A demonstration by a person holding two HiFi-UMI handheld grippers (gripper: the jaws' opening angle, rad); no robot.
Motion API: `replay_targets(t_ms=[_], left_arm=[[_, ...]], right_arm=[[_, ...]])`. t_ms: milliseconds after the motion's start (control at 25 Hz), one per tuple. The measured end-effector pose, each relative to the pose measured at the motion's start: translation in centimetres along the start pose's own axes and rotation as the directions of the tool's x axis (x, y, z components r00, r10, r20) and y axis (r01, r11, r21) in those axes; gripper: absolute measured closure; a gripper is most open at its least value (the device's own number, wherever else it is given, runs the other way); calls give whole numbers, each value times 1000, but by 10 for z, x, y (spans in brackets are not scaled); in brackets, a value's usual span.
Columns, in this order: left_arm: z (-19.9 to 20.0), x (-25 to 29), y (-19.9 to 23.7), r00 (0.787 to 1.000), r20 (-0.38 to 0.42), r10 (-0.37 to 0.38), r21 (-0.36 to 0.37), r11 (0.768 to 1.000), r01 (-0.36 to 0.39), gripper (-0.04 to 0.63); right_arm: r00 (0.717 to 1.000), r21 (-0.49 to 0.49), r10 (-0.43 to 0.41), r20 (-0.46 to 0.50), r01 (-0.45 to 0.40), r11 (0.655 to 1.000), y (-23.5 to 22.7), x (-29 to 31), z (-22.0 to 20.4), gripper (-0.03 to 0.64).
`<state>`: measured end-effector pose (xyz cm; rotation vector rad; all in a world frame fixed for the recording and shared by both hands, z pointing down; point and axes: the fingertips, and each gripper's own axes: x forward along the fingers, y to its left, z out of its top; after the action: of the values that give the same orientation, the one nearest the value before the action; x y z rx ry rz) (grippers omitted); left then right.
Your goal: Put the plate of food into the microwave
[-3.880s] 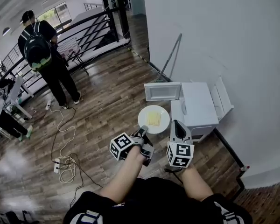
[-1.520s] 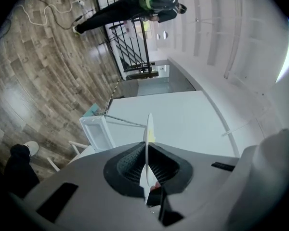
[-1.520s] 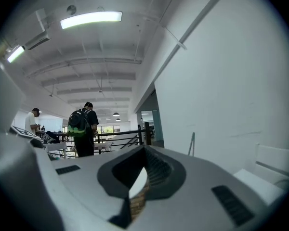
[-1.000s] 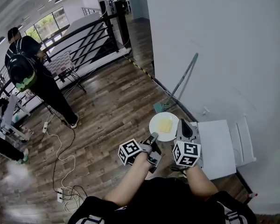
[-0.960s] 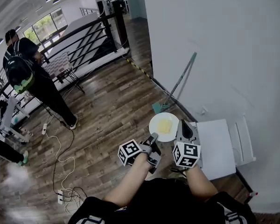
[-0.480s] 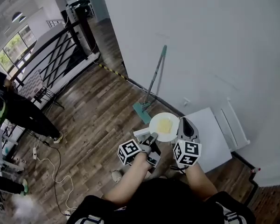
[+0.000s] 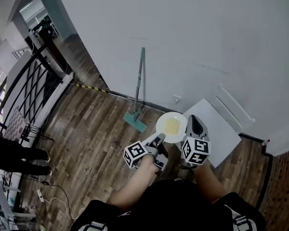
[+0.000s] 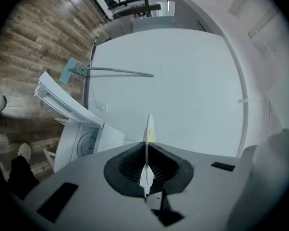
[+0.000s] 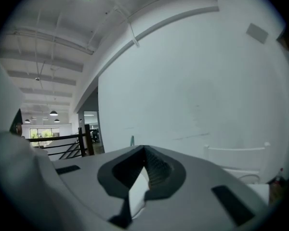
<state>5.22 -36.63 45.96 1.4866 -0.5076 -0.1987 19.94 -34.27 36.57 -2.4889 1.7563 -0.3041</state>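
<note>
Wood floor (image 7: pixel 86 143), plate (image 7: pixel 172 127) in left hand-held gripper (image 7: pixel 159 138)

White plate (image 7: pixel 161 129) w/ yellow food (image 7: pixel 172 125); teal mop (image 7: pixel 137 95).

left gripper (image 8: pixel 145 172) clamping plate (image 8: pixel 149 129) edge-on, microwave (image 8: pixel 72 146) beyond

White plate (image 7: pixel 162 124) with yellow food (image 7: pixel 172 125), level, aloft just beside the white microwave (image 7: pixel 216 134).
</note>
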Motion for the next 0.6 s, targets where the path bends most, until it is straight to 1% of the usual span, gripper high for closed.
replay_targets(t_ms=[160, 240, 320, 400, 480, 600], left_arm=[[25, -9, -3, 994, -108, 8, 63, 998, -1, 583], [30, -9, -3, 986, -168, 3, 66, 998, 8, 583], [27, -6, -2, 973, -231, -7, 64, 998, 22, 583], [18, -6, 3, 953, -303, -1, 69, 997, 23, 583], [5, -9, 11, 928, -372, 26, 78, 997, 3, 583], [-15, -20, 18, 890, -453, 46, 102, 995, 1, 583]], right_arm=[[993, 22, -115, 18, 115, 993, 21, -16, -5, 604], [983, 22, -180, 20, 180, 983, 27, -29, -12, 604], [968, 26, -249, 16, 248, 968, 28, -42, -20, 604], [946, 39, -324, 12, 324, 945, 25, -60, -26, 604], [919, 58, -394, 16, 392, 918, 22, -80, -29, 604], [881, 67, -471, 30, 469, 881, 18, -111, -31, 604]])
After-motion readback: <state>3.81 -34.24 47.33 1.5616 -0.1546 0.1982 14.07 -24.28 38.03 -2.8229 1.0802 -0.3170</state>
